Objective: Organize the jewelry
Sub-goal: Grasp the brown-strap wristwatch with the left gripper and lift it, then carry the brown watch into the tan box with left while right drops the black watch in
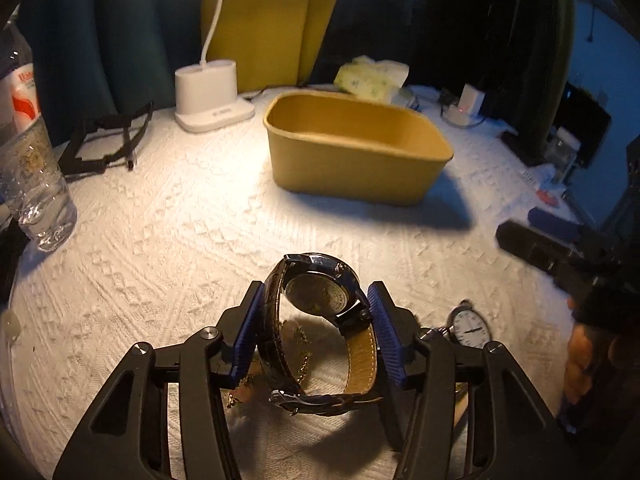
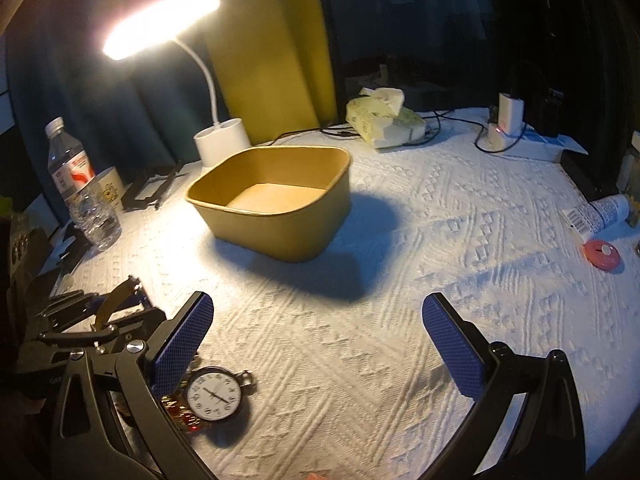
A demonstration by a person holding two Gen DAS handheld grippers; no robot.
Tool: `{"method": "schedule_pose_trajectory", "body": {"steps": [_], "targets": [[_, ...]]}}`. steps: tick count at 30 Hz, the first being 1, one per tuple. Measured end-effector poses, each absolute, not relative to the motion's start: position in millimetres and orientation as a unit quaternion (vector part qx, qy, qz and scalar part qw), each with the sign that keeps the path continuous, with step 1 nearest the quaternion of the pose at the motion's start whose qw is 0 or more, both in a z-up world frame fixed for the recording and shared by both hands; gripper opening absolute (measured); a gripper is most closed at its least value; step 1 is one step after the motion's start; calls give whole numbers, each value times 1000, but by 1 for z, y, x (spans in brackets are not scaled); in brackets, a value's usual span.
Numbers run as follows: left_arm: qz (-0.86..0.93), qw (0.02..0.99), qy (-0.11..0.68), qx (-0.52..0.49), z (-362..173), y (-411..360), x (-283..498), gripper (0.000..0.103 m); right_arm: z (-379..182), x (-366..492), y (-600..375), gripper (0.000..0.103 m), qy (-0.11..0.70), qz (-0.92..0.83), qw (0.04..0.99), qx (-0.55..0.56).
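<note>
The left gripper point(image 1: 316, 334) is clamped on one wristwatch point(image 1: 320, 320) by its looped strap — pads pressing either side, case tilted — seemingly so it can be carried to the single tan tub point(image 1: 360, 168) that sits well ahead under the lamp point(image 2: 160, 28). Just right of it one pocket watch point(image 2: 214, 394) lies flat on the cloth point(image 2: 400, 320) beside a gold chain point(image 2: 178, 410), while the right gripper point(image 2: 316, 344) stands released and empty — two watches in all.
</note>
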State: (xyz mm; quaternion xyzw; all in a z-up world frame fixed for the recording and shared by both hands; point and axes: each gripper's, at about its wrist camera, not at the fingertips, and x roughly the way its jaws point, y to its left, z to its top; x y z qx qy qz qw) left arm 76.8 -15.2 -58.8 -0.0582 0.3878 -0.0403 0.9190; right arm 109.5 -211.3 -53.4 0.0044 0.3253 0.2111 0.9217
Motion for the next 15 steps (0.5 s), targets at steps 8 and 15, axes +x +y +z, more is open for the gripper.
{"method": "schedule_pose_trajectory", "body": {"steps": [8,15], "targets": [[-27,939,333,-76,-31,7,55,55,-53,81,-166,103,320,276,905,-49],[-13,945,313,-96,-27,33,33,55,-66,64,-131,92,341,312,882,-87]]}}
